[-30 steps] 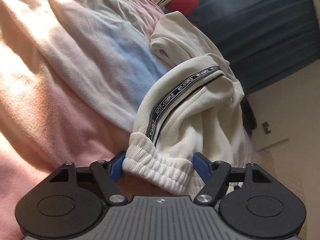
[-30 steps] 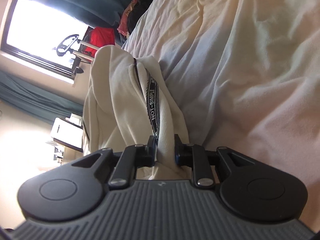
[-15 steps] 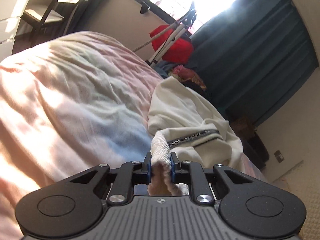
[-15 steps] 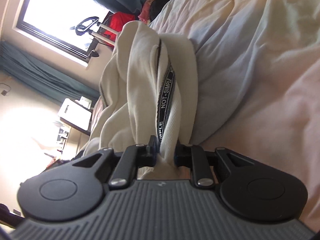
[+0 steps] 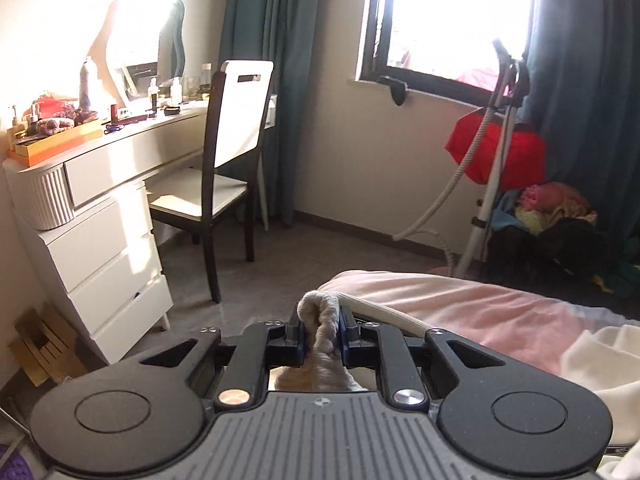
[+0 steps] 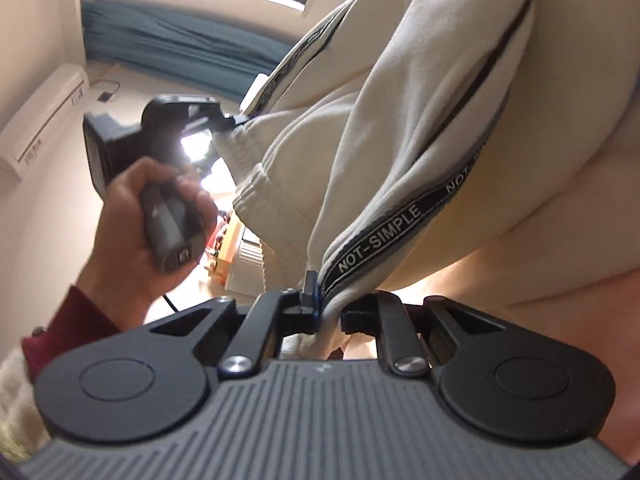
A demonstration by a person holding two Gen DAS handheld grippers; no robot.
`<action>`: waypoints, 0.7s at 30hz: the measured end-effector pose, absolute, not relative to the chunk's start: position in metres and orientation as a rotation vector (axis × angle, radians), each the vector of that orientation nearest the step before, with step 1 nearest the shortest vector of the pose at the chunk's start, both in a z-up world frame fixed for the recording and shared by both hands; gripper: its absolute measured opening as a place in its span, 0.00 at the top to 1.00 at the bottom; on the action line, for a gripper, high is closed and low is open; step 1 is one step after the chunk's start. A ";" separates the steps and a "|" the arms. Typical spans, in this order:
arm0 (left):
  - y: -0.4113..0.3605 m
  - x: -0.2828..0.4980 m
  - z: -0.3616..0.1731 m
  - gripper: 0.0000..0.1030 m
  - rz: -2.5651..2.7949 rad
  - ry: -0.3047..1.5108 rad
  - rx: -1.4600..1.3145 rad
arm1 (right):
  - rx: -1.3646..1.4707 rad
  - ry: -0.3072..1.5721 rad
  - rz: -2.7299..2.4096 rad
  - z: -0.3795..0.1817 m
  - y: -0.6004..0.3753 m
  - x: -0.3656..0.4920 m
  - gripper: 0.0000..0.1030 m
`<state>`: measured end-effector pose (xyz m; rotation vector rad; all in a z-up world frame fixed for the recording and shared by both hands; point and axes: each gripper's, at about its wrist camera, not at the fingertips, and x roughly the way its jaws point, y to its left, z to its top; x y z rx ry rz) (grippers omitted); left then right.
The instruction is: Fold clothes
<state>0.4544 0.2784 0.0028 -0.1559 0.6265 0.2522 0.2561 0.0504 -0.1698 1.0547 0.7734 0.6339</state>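
Left wrist view shows the left gripper (image 5: 320, 330) clenched on the ribbed cuff (image 5: 323, 322) of cream sweatpants (image 5: 600, 354), with the cuff bunched between its 2 blue pads. It points away from the bed (image 5: 460, 304) toward the chair (image 5: 236, 136) at 11 o'clock, so I think the cuff is raised to let the leg hang free.

In the right wrist view, the right gripper (image 6: 330, 312) is grasping the sweatpants (image 6: 400, 128) at the black side stripe (image 6: 376, 240) printed NOT-SIMPLE. The cloth runs up toward 1 o'clock and fills most of the picture. At 10 o'clock the person's left hand (image 6: 136, 216) holds the other gripper's handle, and that gripper bites a second cuff area near 11 o'clock.

Holding 2 separated points in the air probably serves to stretch the garment and find its line before laying it flat on the bed for folding.
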 end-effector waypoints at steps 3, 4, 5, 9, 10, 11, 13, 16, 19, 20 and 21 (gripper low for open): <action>0.300 0.479 -0.032 0.82 0.231 0.658 -0.178 | 1.013 0.832 0.632 -0.187 0.071 0.276 0.87; 0.303 0.480 -0.041 0.82 0.205 0.651 -0.183 | 0.999 0.835 0.629 -0.189 0.073 0.279 0.87; 0.304 0.479 -0.046 0.81 0.192 0.646 -0.179 | 0.997 0.836 0.626 -0.190 0.073 0.279 0.87; 0.306 0.473 -0.049 0.59 0.185 0.634 -0.209 | 1.000 0.876 0.609 -0.180 0.070 0.280 0.83; 0.304 0.469 -0.045 0.49 0.176 0.629 -0.205 | 1.002 0.889 0.614 -0.178 0.069 0.281 0.81; 0.299 0.462 -0.039 0.26 0.182 0.613 -0.184 | 0.984 0.900 0.637 -0.175 0.070 0.280 0.70; 0.287 0.446 -0.025 0.06 0.206 0.569 -0.130 | 0.942 0.901 0.690 -0.168 0.068 0.270 0.37; 0.268 0.413 -0.004 0.01 0.200 0.527 -0.118 | 0.835 0.845 0.702 -0.138 0.052 0.245 0.00; 0.243 0.372 0.015 0.00 0.160 0.498 -0.134 | 0.713 0.757 0.664 -0.104 0.024 0.216 0.00; 0.231 0.356 0.020 0.00 0.141 0.486 -0.129 | 0.678 0.729 0.645 -0.093 0.011 0.205 0.00; 0.219 0.339 0.025 0.00 0.120 0.472 -0.120 | 0.638 0.696 0.617 -0.080 -0.004 0.194 0.00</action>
